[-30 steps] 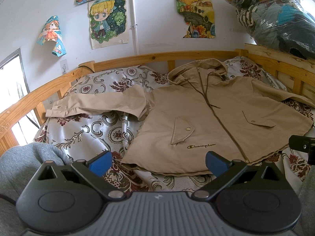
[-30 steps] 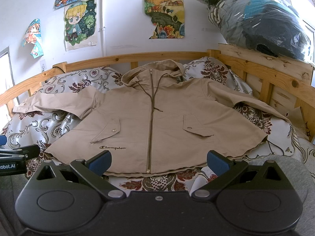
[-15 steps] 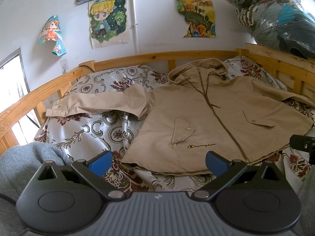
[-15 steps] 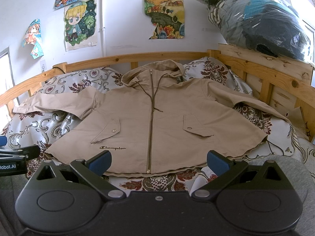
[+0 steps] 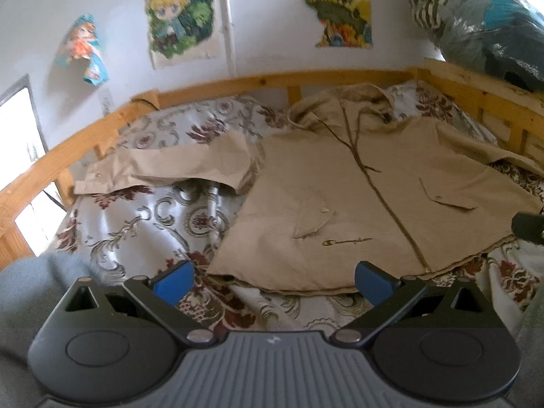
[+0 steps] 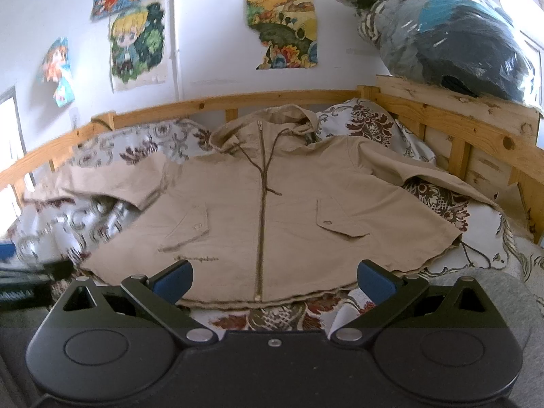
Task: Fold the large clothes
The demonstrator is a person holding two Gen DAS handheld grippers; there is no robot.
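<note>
A beige hooded jacket lies spread flat, front up and zipped, on a floral bedspread, hood toward the wall. Its left sleeve stretches out to the left; its right sleeve runs toward the wooden rail. My left gripper hovers open just before the jacket's lower left hem, holding nothing. My right gripper is open too, above the bottom hem near the zipper's end, and empty. The tip of the right gripper shows at the right edge of the left wrist view.
A wooden bed rail rings the bed at the back and right. A plastic bag of clothes sits on the right rail's top. Posters hang on the white wall. Grey sleeves flank the grippers.
Both views have shifted and blurred slightly: both grippers moved a little closer to the jacket's hem. Jaws stay open; the jacket has not moved.
</note>
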